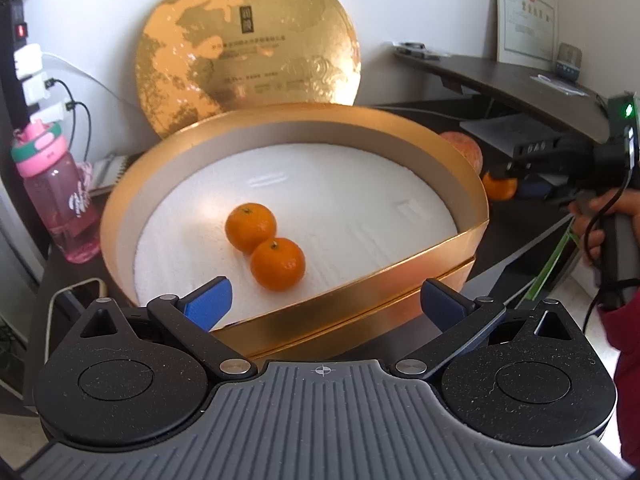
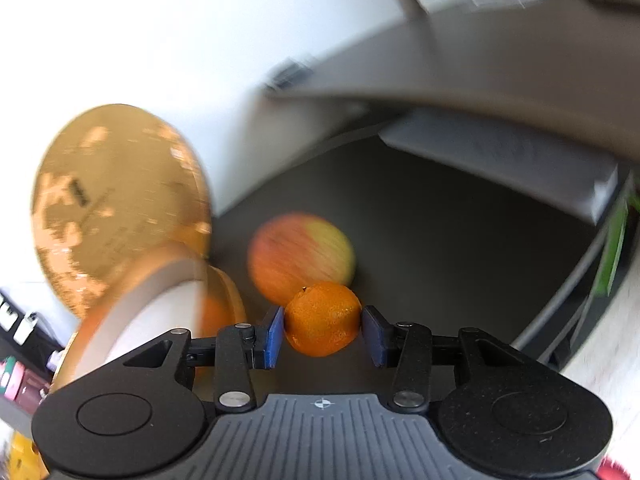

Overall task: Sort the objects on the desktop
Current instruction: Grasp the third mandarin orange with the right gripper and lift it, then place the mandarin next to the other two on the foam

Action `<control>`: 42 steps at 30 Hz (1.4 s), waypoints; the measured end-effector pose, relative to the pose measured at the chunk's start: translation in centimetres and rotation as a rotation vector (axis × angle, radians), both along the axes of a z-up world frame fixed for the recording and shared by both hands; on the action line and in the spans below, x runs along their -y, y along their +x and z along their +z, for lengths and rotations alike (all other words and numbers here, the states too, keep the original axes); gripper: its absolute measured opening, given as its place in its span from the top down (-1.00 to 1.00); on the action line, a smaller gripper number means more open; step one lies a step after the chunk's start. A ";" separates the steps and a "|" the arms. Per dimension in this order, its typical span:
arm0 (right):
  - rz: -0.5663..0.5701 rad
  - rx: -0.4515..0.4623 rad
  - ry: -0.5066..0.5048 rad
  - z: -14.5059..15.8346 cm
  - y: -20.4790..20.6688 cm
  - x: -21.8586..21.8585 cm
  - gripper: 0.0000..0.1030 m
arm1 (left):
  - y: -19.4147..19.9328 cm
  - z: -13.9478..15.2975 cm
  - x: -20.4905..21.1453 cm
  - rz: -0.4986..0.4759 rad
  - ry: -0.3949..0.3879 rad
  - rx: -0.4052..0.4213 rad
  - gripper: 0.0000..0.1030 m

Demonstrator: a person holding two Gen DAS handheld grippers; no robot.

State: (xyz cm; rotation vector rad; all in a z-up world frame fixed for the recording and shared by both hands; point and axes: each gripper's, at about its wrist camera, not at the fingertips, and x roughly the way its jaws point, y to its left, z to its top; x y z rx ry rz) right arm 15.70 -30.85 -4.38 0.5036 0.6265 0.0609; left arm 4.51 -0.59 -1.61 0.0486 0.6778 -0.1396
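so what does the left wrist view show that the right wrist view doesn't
Only the left wrist view shows the two tangerines lying on the white liner inside the gold box, the pink bottle, the chargers with cables, and the open left gripper.

Only the right wrist view shows the right gripper's fingers closed on a tangerine, with the whole apple just behind it.

Both show the gold box, its round lid leaning on the wall, and the dark desk.

Office corner, likely small business: dark curved worktop (image 1: 500,76), framed certificate (image 1: 526,16) leaning on white wall, power strip (image 1: 18,32) with chargers plugged in, spiral notebook (image 1: 106,172), pink water bottle (image 1: 56,196), desk calendar block (image 1: 532,148).
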 end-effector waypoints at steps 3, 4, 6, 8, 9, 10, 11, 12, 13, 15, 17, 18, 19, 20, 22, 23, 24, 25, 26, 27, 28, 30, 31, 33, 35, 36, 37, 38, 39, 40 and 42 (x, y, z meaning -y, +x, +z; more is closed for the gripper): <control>0.064 0.062 -0.046 2.6 -0.8 -2.3 0.14 | -0.6 0.1 -0.8 0.016 -0.006 0.014 -1.00; 0.092 0.078 -0.059 3.3 -1.0 -3.2 0.14 | -0.8 0.1 -1.0 0.021 -0.008 0.019 -0.99; 0.160 0.091 -0.081 4.3 -1.2 -5.5 0.14 | -1.2 0.1 -1.6 0.032 -0.012 0.028 -0.99; 0.234 0.091 -0.101 4.8 -1.3 -7.9 0.14 | -1.6 0.2 -2.1 0.042 -0.015 0.038 -0.99; 0.270 0.080 -0.110 4.7 -1.1 -9.1 0.14 | -1.8 0.2 -2.3 0.048 -0.017 0.042 -0.99; 0.306 0.070 -0.119 4.6 -1.0 -10.4 0.14 | -2.0 0.2 -2.6 0.053 -0.019 0.047 -0.99; 0.339 0.058 -0.131 4.4 -0.8 -11.6 0.14 | -2.1 0.1 -3.0 0.063 -0.023 0.047 -0.99; 0.369 0.041 -0.148 4.1 -0.6 -12.9 0.14 | -2.2 0.1 -3.5 0.074 -0.025 0.046 -0.99; 0.395 0.024 -0.165 3.7 -0.4 -14.2 0.14 | -2.2 0.0 -3.9 0.084 -0.027 0.048 -0.99; 0.437 -0.013 -0.195 3.1 0.1 -16.3 0.15 | -2.4 -0.1 -4.8 0.102 -0.029 0.051 -0.99; 0.464 -0.043 -0.207 2.4 0.6 -17.8 0.21 | -2.5 -0.2 -5.6 0.118 -0.034 0.053 -0.99; 0.475 -0.056 -0.212 2.1 0.7 -18.4 0.37 | -2.5 -0.4 -6.0 0.126 -0.040 0.050 -0.99; 0.482 -0.067 -0.217 1.8 0.9 -18.9 0.38 | -2.4 -0.5 -6.4 0.133 -0.045 0.047 -0.99; 0.483 -0.076 -0.225 1.7 1.2 -19.4 0.40 | -2.4 -0.6 -6.8 0.140 -0.051 0.044 -0.99; 0.484 -0.093 -0.241 1.4 1.7 -20.4 0.48 | -2.4 -0.9 -7.3 0.142 -0.061 0.037 -0.99; 0.483 -0.099 -0.246 1.2 1.8 -20.5 0.48 | -2.4 -1.0 -7.5 0.142 -0.065 0.034 -0.99; 0.481 -0.106 -0.252 1.0 1.9 -20.7 0.48 | -2.3 -1.1 -7.7 0.142 -0.070 0.031 -0.99; 0.480 -0.111 -0.255 0.9 2.0 -20.8 0.48 | -2.3 -1.3 -7.9 0.143 -0.075 0.027 -0.99; 0.478 -0.112 -0.255 1.0 2.0 -20.8 0.48 | -2.3 -1.4 -8.0 0.142 -0.078 0.026 -0.99; 0.477 -0.113 -0.257 1.1 2.0 -20.8 0.48 | -2.3 -1.5 -8.1 0.141 -0.080 0.025 -0.99; 0.477 -0.114 -0.262 1.1 2.0 -20.9 0.48 | -2.2 -1.5 -8.2 0.141 -0.084 0.024 -0.99; 0.476 -0.119 -0.272 1.2 2.0 -20.9 0.48 | -2.2 -1.6 -8.3 0.140 -0.087 0.022 -0.99; 0.474 -0.121 -0.278 1.2 1.9 -21.0 0.47 | -2.3 -1.6 -8.3 0.138 -0.088 0.022 -0.99; 0.467 -0.126 -0.288 1.2 1.7 -21.0 0.46 | -2.4 -1.6 -8.3 0.133 -0.090 0.023 -0.99; 0.454 -0.128 -0.297 1.2 1.3 -20.6 0.45 | -2.6 -1.6 -8.2 0.127 -0.092 0.024 -1.00; 0.446 -0.128 -0.300 1.3 1.1 -20.4 0.45 | -2.6 -1.6 -8.2 0.123 -0.093 0.023 -1.00; 0.437 -0.127 -0.299 1.3 1.0 -20.1 0.45 | -2.6 -1.6 -8.2 0.120 -0.093 0.022 -0.99; 0.430 -0.124 -0.291 1.3 0.9 -19.8 0.44 | -2.7 -1.6 -8.2 0.118 -0.095 0.021 -0.99; 0.422 -0.120 -0.283 1.4 0.7 -19.4 0.40 | -2.7 -1.6 -8.1 0.116 -0.096 0.020 -0.99; 0.416 -0.117 -0.272 1.4 0.7 -19.1 0.35 | -2.8 -1.6 -8.1 0.114 -0.097 0.020 -0.99; 0.410 -0.115 -0.251 1.3 0.7 -18.7 0.34 | -2.9 -1.6 -8.0 0.113 -0.097 0.020 -0.99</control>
